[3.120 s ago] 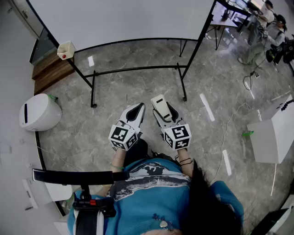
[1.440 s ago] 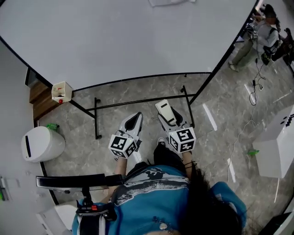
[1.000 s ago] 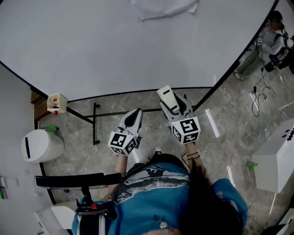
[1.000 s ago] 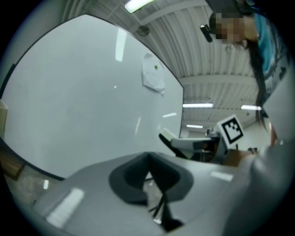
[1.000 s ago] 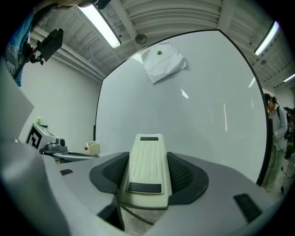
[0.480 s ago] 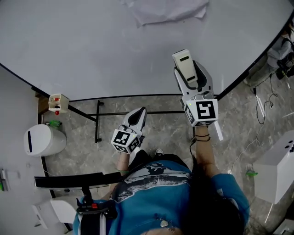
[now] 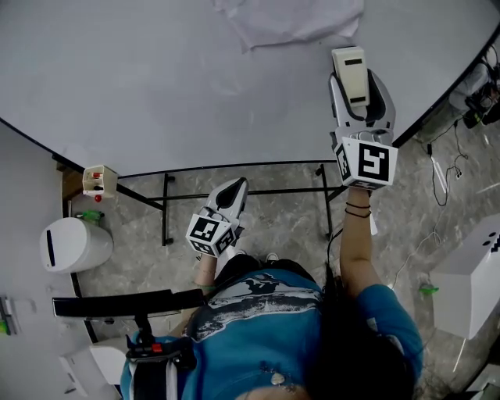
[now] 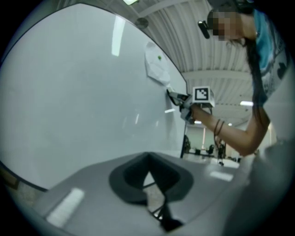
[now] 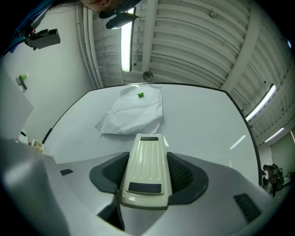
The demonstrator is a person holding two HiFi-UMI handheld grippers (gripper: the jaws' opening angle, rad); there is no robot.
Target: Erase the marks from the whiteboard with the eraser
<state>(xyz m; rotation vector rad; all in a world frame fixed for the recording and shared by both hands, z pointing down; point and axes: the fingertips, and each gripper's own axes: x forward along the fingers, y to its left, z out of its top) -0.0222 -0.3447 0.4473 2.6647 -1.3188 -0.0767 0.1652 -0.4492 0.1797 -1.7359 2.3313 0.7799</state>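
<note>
A cream eraser (image 7: 349, 73) (image 9: 146, 169) is clamped in my right gripper (image 7: 354, 82) (image 9: 146, 177), which is raised up in front of the whiteboard (image 7: 180, 86) (image 9: 193, 120) (image 8: 69, 101). Whether the eraser touches the board cannot be told. No marks show on the board surface. A crumpled white paper sheet (image 7: 289, 19) (image 9: 133, 113) hangs on the board just left of and above the eraser. My left gripper (image 7: 227, 201) (image 8: 146, 177) hangs low beside the person's waist, jaws closed, empty. The right gripper (image 8: 182, 99) also shows in the left gripper view.
The board stands on a black metal frame (image 7: 234, 191) over a marble floor. A small marker holder (image 7: 99, 181) hangs at the board's lower left. A white bin (image 7: 70, 244) stands on the left, a white cabinet (image 7: 476, 273) on the right.
My right gripper has risen with the eraser from waist height up in front of the board, near the paper sheet. The head view has tilted upward. The left gripper stays low.
</note>
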